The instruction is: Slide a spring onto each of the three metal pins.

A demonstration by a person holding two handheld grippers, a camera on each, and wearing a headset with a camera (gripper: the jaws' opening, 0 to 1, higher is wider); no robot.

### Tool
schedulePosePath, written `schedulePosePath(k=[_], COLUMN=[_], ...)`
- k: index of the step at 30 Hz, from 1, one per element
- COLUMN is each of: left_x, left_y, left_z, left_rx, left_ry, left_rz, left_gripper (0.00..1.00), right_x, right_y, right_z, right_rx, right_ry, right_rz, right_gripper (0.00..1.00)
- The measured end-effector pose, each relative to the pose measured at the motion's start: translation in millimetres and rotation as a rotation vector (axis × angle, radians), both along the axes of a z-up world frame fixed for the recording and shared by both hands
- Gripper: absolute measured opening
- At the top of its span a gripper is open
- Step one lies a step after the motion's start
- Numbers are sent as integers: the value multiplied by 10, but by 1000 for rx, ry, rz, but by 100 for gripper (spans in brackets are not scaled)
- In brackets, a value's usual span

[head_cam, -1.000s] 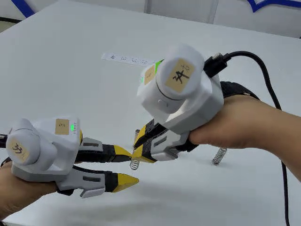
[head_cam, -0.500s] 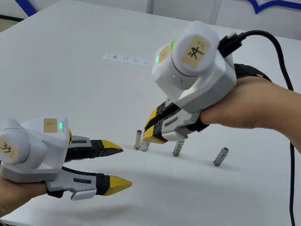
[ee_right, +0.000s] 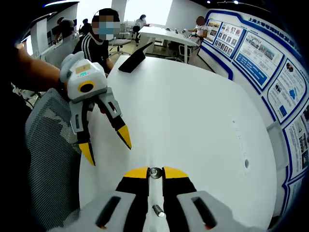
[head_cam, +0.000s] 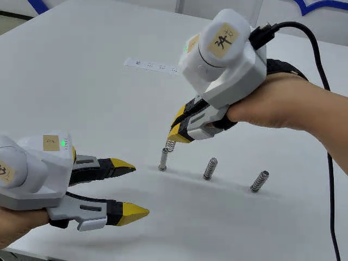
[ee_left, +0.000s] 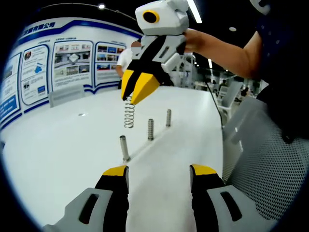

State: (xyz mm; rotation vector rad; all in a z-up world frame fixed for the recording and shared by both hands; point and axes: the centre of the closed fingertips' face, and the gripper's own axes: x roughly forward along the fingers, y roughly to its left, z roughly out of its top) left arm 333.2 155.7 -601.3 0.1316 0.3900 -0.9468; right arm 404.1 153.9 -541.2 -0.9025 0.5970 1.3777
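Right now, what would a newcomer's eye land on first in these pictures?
The right tool, white with yellow tips, pinches a small coiled metal spring just above the bare upright metal pin mid-table. Right of it in the head view stand two spring-covered pins. The left tool hangs open at lower left.

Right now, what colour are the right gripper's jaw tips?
Yellow, over black. Clearest in the left gripper view, where the right gripper holds the spring.

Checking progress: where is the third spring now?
In the head view the spring hangs from the right gripper, just above the bare pin, left of the two loaded pins.
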Motion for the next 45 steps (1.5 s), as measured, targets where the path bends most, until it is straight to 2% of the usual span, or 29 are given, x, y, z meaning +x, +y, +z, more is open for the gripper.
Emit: schedulePosePath(k=[7,12,27,36,39,45], left_x=[3,-4,10,12,12,14], left_y=[29,45,60,73,71,73], left_z=[5,-8,-10,-15,-14,-25], left_rx=[-6,-5,-11,-13,-14,-13], left_ry=[2,6,11,14,14,17], left_rz=[13,17,21,23,22,22], left_gripper=[53,53,53,53,53,53], right_x=[84,127,168,214,202,199], right_y=[72,52,60,109,80,67], right_z=[-92,-146,-252,-278,-366,-475], right_rx=[-8,-28,-51,-37,-65,-73], right_ry=[4,-2,13,29,36,51], right_rz=[0,-3,-6,-15,-15,-22], right_gripper=[11,11,11,11,11,11])
